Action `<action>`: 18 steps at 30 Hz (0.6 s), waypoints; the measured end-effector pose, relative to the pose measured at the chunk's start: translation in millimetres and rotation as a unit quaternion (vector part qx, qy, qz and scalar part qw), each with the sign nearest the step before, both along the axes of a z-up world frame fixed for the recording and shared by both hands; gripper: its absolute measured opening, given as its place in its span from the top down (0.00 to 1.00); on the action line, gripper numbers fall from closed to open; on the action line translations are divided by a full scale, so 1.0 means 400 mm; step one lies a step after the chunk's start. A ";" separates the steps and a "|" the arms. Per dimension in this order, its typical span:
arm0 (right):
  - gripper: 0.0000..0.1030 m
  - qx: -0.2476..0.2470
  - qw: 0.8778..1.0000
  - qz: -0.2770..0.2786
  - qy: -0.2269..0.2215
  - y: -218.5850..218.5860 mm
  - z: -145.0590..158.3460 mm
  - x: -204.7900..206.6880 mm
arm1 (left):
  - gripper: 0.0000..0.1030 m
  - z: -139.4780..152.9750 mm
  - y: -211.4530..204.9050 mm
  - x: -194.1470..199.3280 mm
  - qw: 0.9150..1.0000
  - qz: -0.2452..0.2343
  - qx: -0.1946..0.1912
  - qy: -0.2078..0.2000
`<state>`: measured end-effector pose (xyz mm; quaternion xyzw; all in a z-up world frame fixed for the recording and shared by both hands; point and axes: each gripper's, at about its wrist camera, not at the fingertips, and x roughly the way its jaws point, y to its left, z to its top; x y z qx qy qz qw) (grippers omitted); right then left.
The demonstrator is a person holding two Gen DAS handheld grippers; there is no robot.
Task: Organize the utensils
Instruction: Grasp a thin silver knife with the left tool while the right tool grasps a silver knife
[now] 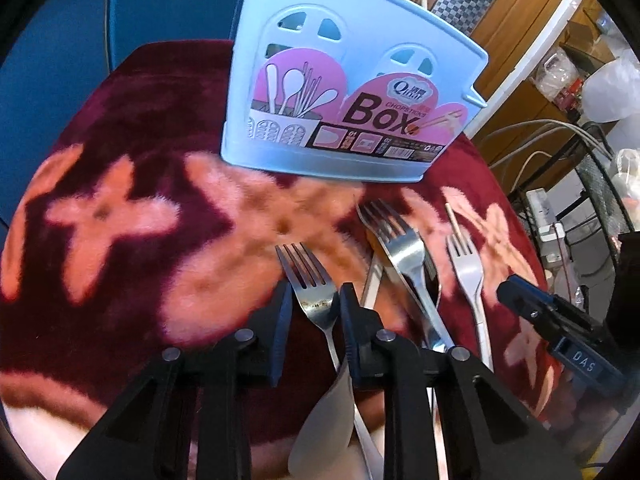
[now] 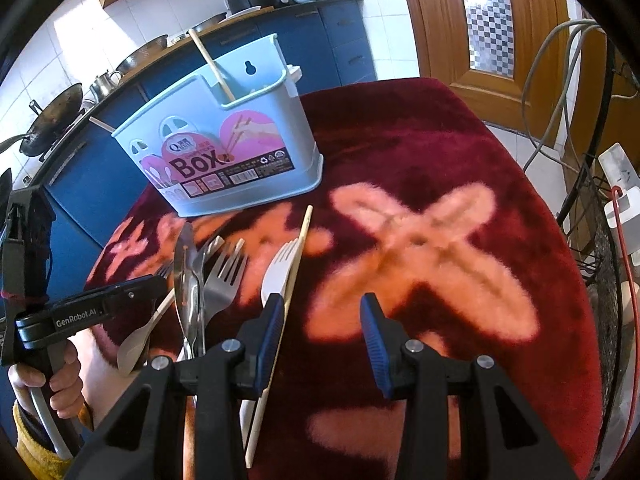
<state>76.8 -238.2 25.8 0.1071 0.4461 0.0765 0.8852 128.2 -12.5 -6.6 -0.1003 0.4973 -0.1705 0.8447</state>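
Observation:
A light blue utensil box (image 1: 340,80) stands on the red floral cloth; in the right wrist view the box (image 2: 224,160) holds two chopsticks (image 2: 212,66). My left gripper (image 1: 314,300) has its fingers on either side of a steel fork (image 1: 310,284) lying on the cloth, close to its neck. More steel forks (image 1: 400,240), a white plastic fork (image 1: 466,264) and a spoon lie beside it. My right gripper (image 2: 322,312) is open and empty above the cloth, with a white fork (image 2: 280,268) and a loose chopstick (image 2: 294,264) by its left finger.
The cloth-covered round table (image 2: 440,160) drops off at its edges. A blue kitchen counter (image 2: 280,40) stands behind, a wooden door (image 2: 480,20) at the back right, and cables and a wire rack (image 2: 600,240) on the right.

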 end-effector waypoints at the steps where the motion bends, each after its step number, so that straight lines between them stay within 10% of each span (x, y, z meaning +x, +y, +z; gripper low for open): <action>1: 0.59 0.000 1.000 0.000 0.001 0.000 -0.001 0.001 | 0.77 -0.001 0.000 0.002 1.000 -0.002 -0.006 0.001; 18: 0.59 0.000 1.000 0.002 0.002 0.000 -0.003 0.000 | 0.78 -0.012 -0.033 0.010 1.000 -0.015 -0.017 0.002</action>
